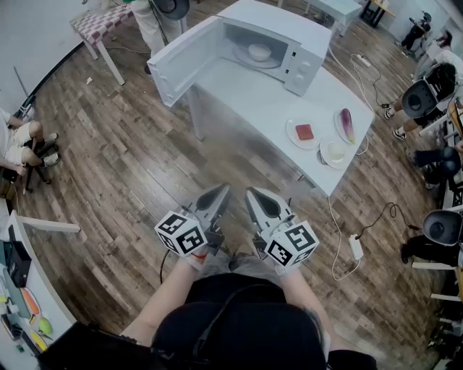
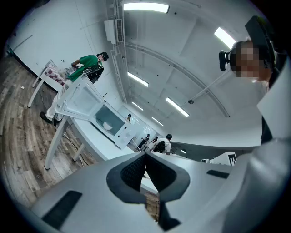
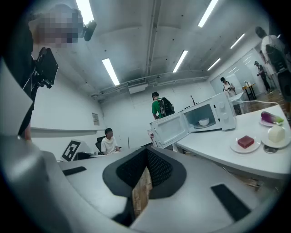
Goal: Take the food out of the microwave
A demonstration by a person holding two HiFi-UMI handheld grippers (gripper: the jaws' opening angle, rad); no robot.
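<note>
Both grippers, left (image 1: 217, 196) and right (image 1: 257, 202), hang clenched and empty on the near side, well apart from the table (image 1: 253, 97), while the bowl (image 1: 259, 52) sits inside the far, open-doored microwave (image 1: 307, 40), not yet taken out.

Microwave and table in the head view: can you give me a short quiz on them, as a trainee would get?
1. True or false: the door of the microwave stands open.
2. What sits inside the microwave? A a white bowl; B a red cube; C an eggplant.
3. How many plates lie on the table beside it?
Key: 1 true; 2 A; 3 three.
</note>
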